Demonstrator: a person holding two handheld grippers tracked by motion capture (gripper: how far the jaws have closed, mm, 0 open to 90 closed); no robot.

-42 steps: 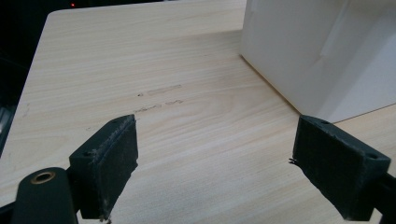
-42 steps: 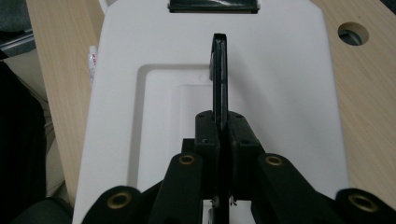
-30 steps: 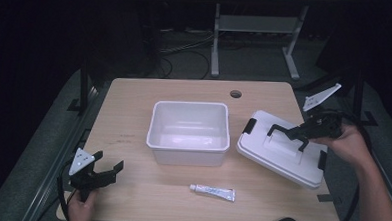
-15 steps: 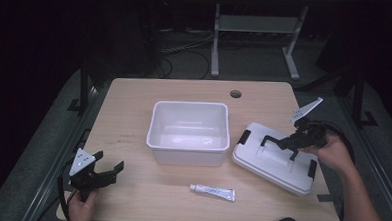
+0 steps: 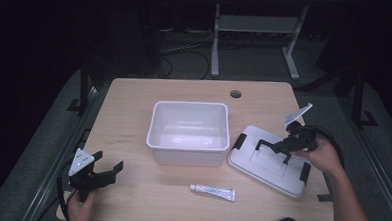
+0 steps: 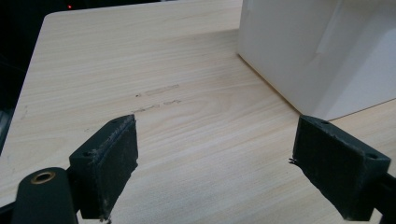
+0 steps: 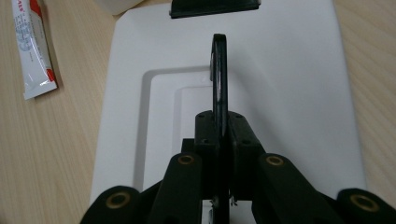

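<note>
A white lid (image 5: 269, 161) with black clips lies flat on the table, right of the open white bin (image 5: 189, 132). My right gripper (image 5: 277, 145) is shut on the lid's black handle (image 7: 219, 81), which stands upright between the pads (image 7: 208, 130). The lid (image 7: 289, 70) spreads out flat below those jaws. My left gripper (image 5: 109, 169) rests at the table's front left corner, open and holding nothing. Its two pads (image 6: 112, 161) stand wide apart over bare wood, with the bin's corner (image 6: 303, 56) ahead to the right. A small white tube (image 5: 213, 192) with red print lies in front of the bin.
The wooden table (image 5: 134, 108) has a round cable hole (image 5: 235, 94) at the back. A metal stand (image 5: 252, 33) and cables occupy the dark floor behind. The tube (image 7: 35, 51) lies just left of the lid in the right gripper view.
My right gripper has come down with the lid, which was tilted and raised before and now lies flat on the table. The left gripper has stayed still.
</note>
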